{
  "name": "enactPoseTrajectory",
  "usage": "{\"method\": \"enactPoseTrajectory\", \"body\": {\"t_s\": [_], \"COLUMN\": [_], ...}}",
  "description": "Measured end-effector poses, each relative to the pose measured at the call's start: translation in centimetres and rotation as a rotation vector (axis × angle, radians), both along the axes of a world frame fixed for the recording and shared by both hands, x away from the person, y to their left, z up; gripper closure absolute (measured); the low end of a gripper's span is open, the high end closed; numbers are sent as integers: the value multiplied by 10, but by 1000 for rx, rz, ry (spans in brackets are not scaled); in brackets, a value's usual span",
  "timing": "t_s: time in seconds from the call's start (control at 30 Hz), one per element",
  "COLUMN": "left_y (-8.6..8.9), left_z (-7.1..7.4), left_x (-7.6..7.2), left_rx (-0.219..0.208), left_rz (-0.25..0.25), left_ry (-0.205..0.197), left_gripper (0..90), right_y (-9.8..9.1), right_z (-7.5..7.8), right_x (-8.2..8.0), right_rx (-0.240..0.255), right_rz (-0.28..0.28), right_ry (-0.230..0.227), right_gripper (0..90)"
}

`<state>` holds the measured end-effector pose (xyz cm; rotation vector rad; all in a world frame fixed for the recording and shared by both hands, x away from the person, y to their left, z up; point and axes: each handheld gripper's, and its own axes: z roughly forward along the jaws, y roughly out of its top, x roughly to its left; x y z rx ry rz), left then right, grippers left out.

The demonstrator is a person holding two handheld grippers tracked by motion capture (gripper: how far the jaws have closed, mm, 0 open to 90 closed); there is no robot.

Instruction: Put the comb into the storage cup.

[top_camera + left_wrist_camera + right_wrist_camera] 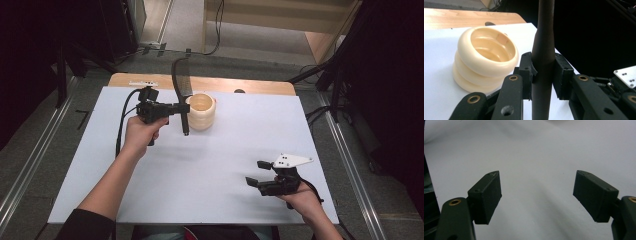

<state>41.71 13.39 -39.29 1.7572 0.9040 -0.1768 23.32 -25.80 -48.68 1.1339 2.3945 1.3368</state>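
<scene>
A cream ribbed holder [201,111] [486,60] stands upright and empty at the back middle of the white table sheet. My left gripper [181,106] [543,72] is just left of it, shut on the handle of a black spatula [182,80] [544,45]. The spatula hangs upright, head up and handle end down, above the sheet beside the holder and outside it. My right gripper [256,172] [537,195] rests low near the front right of the sheet, open, with only bare white surface between its pads.
The white sheet [225,150] covers a wooden table whose back edge [210,82] shows behind the holder. Dark stands and cables ring the table on the floor. The right gripper's grey plate [626,75] shows at the edge of the left gripper view.
</scene>
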Motion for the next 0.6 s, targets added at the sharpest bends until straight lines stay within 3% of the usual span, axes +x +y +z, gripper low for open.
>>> {"method": "enactPoseTrajectory", "body": {"t_s": [0.6], "left_y": [-10], "left_z": [21], "left_x": [17], "left_rx": [-4], "left_rz": [12], "left_ry": [-30], "left_gripper": [730], "right_y": [1], "right_z": [0], "right_x": [0], "right_rx": [3], "right_rz": [11], "right_ry": [7], "right_gripper": [209]}}
